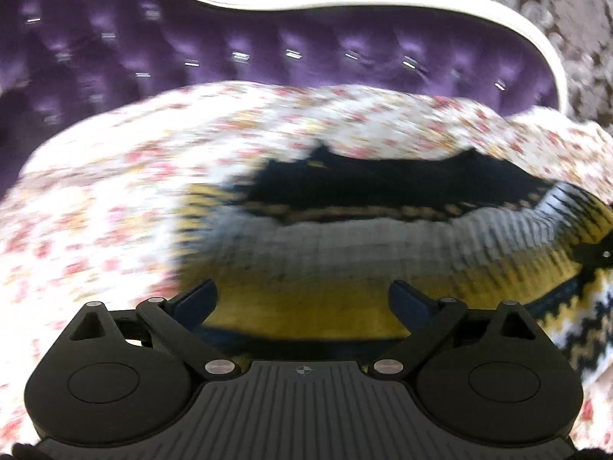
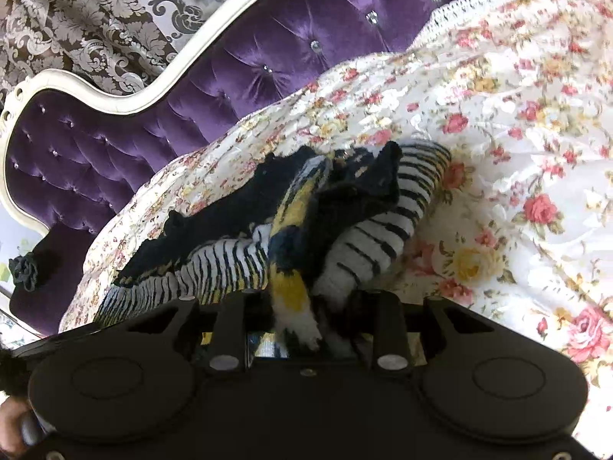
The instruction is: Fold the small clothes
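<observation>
A small knitted sweater (image 1: 345, 253) in yellow, white and navy stripes lies on a floral bedspread (image 1: 95, 211). In the blurred left wrist view my left gripper (image 1: 302, 299) is open, its two dark fingers wide apart just above the sweater's yellow band. In the right wrist view the sweater (image 2: 268, 222) is bunched up, with a striped sleeve to the right. My right gripper (image 2: 306, 318) is shut on a fold of the sweater's yellow and white knit, which is drawn up between the fingers.
A purple tufted headboard (image 2: 191, 88) with a white curved frame stands behind the bedspread (image 2: 517, 153). Patterned wallpaper (image 2: 76, 19) lies beyond it. A dark fabric flower (image 2: 25, 268) sits at the left edge.
</observation>
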The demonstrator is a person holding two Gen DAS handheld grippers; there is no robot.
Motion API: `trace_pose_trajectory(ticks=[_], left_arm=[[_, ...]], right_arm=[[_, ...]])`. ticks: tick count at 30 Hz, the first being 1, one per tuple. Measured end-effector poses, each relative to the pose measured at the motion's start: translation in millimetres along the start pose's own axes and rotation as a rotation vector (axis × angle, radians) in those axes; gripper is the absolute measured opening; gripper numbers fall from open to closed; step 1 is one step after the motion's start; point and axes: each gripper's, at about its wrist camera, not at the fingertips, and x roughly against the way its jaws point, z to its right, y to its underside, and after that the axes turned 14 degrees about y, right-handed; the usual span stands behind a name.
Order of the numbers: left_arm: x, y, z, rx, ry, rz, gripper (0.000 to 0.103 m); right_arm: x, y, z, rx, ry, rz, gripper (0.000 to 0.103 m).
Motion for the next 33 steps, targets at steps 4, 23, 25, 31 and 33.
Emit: trace_pose_trajectory(ticks=[4, 23, 25, 31, 33], left_arm=[[34, 5, -42, 0.08, -0.035, 0.065, 0.098], [63, 26, -120, 0.242, -0.035, 0.106, 0.097], [66, 28, -128, 0.263, -0.045, 0.113, 0.097], [66, 35, -141, 0.32, -0.017, 0.168, 0.097], [66, 34, -142, 0.323, -0.005, 0.181, 0.097]], right_arm=[[6, 1, -21, 0.079, 0.08, 0.026, 0.04], [2, 25, -253, 0.479, 0.027, 0.012, 0.036], [-14, 40, -271, 0.51, 0.023, -0.022, 0.036], [-34, 77, -295, 0.599, 0.043, -0.031, 0.053], [-29, 76, -293, 0.572, -0.037, -0.036, 0.058]])
